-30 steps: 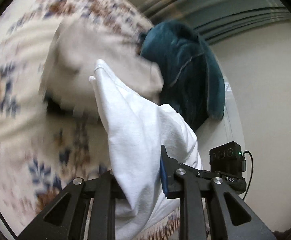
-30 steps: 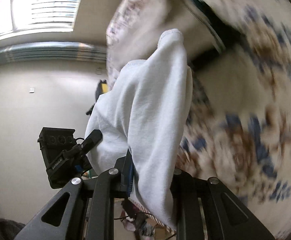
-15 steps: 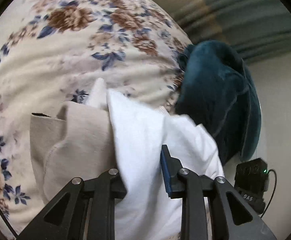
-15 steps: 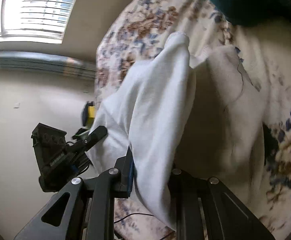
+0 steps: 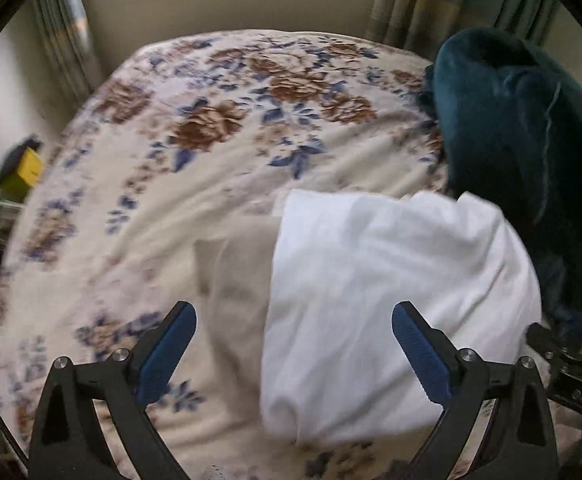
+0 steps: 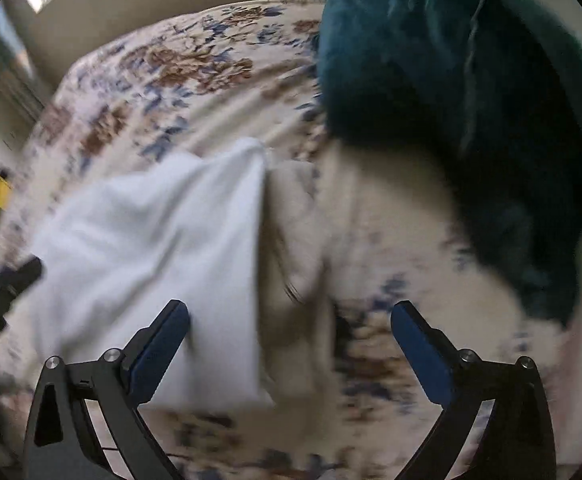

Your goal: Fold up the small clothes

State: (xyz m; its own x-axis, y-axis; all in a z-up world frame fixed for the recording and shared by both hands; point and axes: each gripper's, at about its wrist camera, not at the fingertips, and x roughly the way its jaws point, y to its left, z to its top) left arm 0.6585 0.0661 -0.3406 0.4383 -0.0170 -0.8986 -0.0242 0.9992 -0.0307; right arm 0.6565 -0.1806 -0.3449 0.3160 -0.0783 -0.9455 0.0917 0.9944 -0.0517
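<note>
While both claws gape wide, the white garment [image 5: 391,300] lies on the floral bedspread [image 5: 211,160]

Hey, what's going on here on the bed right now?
A person with two handheld grippers is folding small clothes on a floral bedspread. The white garment lies partly over a beige garment. Left gripper and right gripper are both open, holding nothing. A teal blanket is heaped alongside.

A white cotton garment [image 5: 391,300], folded into a soft, puffy, wrinkled bundle, lies partly over a flat beige cloth garment [image 5: 235,272] (its edges blurred), both resting near the bed's front edge.
</note>
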